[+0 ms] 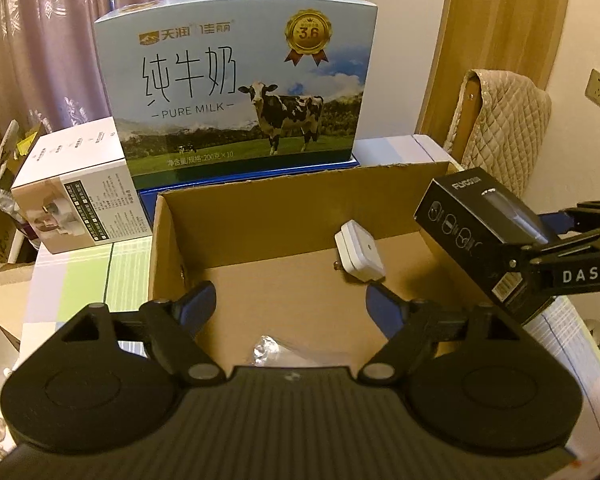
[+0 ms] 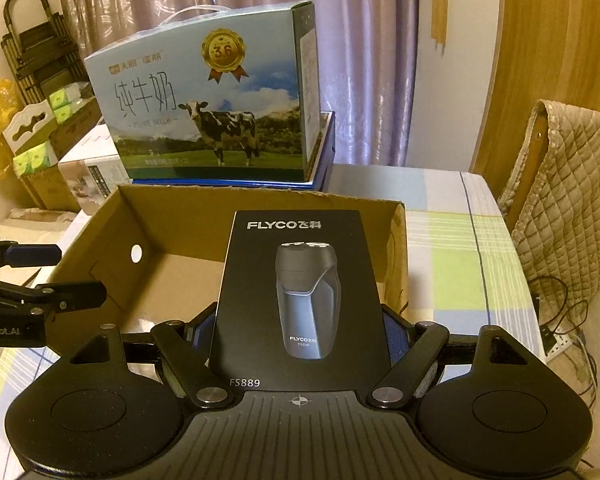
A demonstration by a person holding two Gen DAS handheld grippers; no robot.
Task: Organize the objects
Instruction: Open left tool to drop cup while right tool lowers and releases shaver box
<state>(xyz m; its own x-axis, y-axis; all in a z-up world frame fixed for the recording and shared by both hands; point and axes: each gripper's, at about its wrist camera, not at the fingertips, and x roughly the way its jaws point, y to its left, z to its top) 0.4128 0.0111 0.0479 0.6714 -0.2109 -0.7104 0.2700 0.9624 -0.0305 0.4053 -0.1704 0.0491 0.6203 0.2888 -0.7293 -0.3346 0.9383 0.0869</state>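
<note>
An open cardboard box (image 1: 260, 216) stands on the checked tablecloth. Inside it, near the far wall, a white plug adapter (image 1: 360, 254) lies tilted with its prongs to the left. My left gripper (image 1: 290, 300) hovers over the box's near side, open, with nothing between its fingers and clear of the adapter; it also shows in the right wrist view as the left gripper (image 2: 60, 274). My right gripper (image 2: 300, 320) is shut on a black Flyco shaver box (image 2: 296, 280), held over the cardboard box's (image 2: 172, 208) right part. The left wrist view shows the shaver box (image 1: 472, 232) above the right wall.
A blue milk carton (image 1: 236, 92) stands on a blue box behind the cardboard box. A white appliance box (image 1: 80, 200) sits to the left. A crumpled clear wrapper (image 1: 268, 350) lies in the box's near part. A chair with a quilted cover (image 2: 572, 184) stands at the right.
</note>
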